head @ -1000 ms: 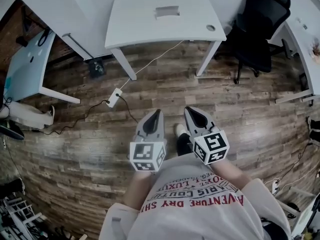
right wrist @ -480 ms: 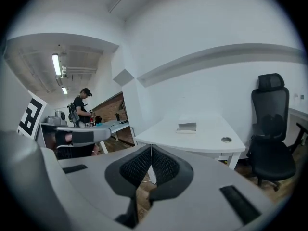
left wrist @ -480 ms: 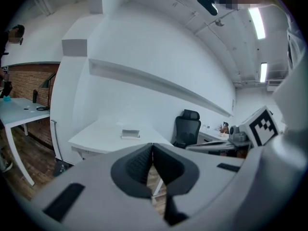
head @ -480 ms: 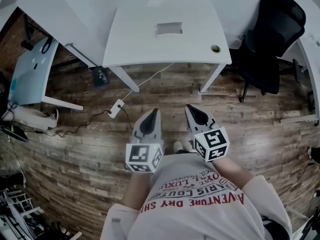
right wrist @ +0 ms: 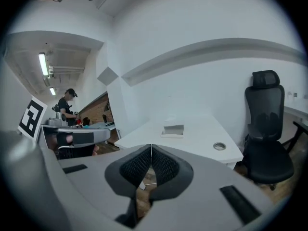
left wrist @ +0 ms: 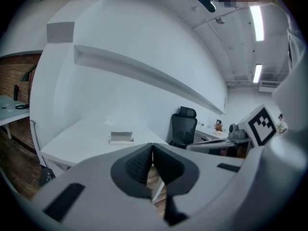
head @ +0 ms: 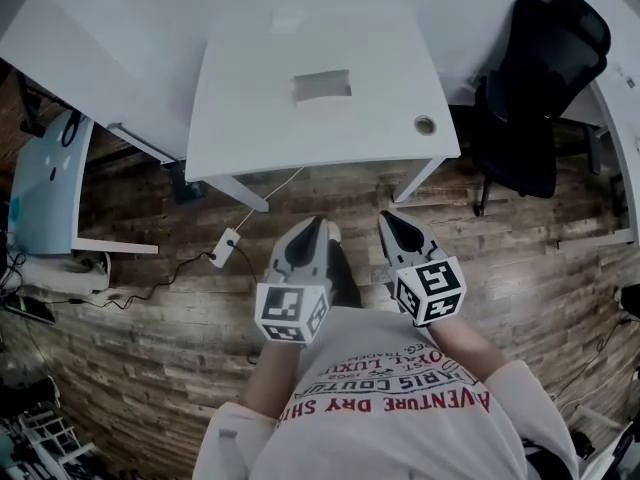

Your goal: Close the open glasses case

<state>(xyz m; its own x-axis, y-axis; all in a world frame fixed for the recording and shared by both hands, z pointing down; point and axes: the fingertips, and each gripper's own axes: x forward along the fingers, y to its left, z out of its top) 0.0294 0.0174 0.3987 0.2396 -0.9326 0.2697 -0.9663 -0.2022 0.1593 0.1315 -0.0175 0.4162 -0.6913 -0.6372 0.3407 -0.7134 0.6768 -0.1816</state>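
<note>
Hovering | left tool [head: 318, 224] closed, empty | right tool [head: 386, 217] closed, empty | glasses case [head: 322, 85] on desk [head: 250, 118], well apart

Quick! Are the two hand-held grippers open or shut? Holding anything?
Left hand-held gripper: closed, holding nothing.
Right hand-held gripper: closed, holding nothing.

We can read words only on the person's shirt [head: 400, 408], upside down to us. A red line across its chest seems to say "AVENTURE DRY SH" and runs off at a fold. Beside that line stand the fragments "RIS COUTU" and "LUXU"; the smaller print is too blurred. The cube [head: 292, 313] of the left gripper [head: 316, 226] and the cube [head: 428, 290] of the right gripper [head: 386, 218] bear square black-and-white markers.
</note>
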